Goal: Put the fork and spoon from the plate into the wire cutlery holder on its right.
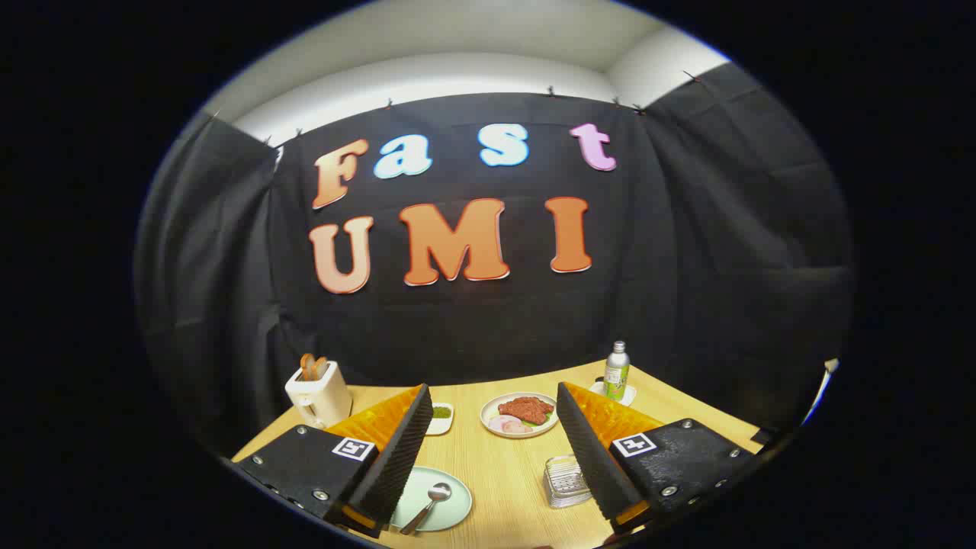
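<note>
Both fingers [396, 450] of my gripper [494, 451] sit closest to me, black ribbed pads with orange backs, spread wide apart with nothing between them but bare wooden table [499, 473]; I have hold of nothing, and the gripper hangs above the tabletop. Just inside the left finger, partly tucked under it, I see the pale green plate [442, 503] with the spoon [428, 505] lying on it, bowl toward the far side and handle running back toward me. I can't make out the fork from here; the left finger covers part of the plate. Close against the inner side of the right finger stands the wire cutlery holder [566, 482], a small silvery mesh basket resting on the table, well apart from the plate with open wood between the two.

Beyond the fingertips, about midway between them, I see a white dish of food [520, 414] with reddish-brown pieces and pale slices on it. Just past the left fingertip is a small white dish [441, 417] holding something green. Farther left stands a cream toaster [316, 398] with browned slices poking out of the top. Past the right finger a bottle [616, 371] with a green label and silver cap stands upright on a small white coaster near the table's far edge
</note>
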The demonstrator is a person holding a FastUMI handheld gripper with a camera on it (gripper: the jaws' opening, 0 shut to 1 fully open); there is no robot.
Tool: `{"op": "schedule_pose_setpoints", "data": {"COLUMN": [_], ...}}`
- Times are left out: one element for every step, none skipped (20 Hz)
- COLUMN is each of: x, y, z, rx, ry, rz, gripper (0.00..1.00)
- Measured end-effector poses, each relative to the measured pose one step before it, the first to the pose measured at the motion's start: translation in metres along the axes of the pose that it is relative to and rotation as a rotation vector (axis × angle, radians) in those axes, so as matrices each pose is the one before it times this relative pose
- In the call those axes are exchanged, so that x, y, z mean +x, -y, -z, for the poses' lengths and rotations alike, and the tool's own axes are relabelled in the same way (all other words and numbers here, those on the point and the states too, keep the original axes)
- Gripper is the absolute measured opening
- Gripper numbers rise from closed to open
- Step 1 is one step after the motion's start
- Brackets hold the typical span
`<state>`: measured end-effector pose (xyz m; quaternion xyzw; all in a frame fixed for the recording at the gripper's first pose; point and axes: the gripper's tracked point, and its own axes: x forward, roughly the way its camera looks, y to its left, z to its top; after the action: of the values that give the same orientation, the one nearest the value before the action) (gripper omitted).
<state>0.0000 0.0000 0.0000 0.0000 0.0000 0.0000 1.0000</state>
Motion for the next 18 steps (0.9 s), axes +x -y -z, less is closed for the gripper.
{"op": "schedule_pose_setpoints", "data": {"x": [0.00064, 0.00002, -0.00076, 0.00053, -0.00001, 0.00051, 0.00105, -0.00002, 0.00037, 0.00023, 0.00028, 0.00023, 0.00001, 0.00051, 0.00100, -0.00001, 0.00101, 0.00286], "y": [-0.00566, -0.00728, -0.00513, -0.00138, -0.00200, -0.00117, -0.00187, -0.00327, -0.00256, -0.00303, -0.00269, -0.00204, -0.00167, -0.00194, -0.00199, -0.00322, -0.00311, -0.00119], "z": [0.00459, 0.00265, 0.00268, 0.00277, 0.00368, 0.00217, 0.00447, 0.00326, 0.00324, 0.00360, 0.00387, 0.00231, 0.00234, 0.00442, 0.00365, 0.00589, 0.00724, 0.00942], "rx": [-0.00269, 0.01295, 0.01681, 0.01165, -0.00444, -0.01529, -0.01224, -0.00324, 0.00336, 0.00516, 0.00529, 0.00244, -0.00394, -0.00897, -0.00987, -0.00617, -0.00293, 0.00137], "ry": [-0.01481, -0.01288, -0.00936, -0.01171, -0.00708, -0.00544, -0.01119, -0.01393, -0.00949, -0.01458, -0.01289, -0.00645, -0.00355, -0.00752, -0.00641, -0.01136, -0.01691, -0.02091], "rz": [-0.00436, -0.01404, -0.00517, 0.00644, 0.00619, 0.00710, 0.00176, -0.00607, -0.00091, -0.00363, -0.00363, 0.00009, 0.00250, 0.00239, 0.00081, -0.00179, -0.00122, -0.00008], "gripper": [0.97, 0.98, 0.98, 0.98, 0.98, 0.97, 0.97, 0.97, 0.97, 0.97, 0.97, 0.98, 0.98, 0.97, 0.97, 0.97, 0.97, 0.97]}}
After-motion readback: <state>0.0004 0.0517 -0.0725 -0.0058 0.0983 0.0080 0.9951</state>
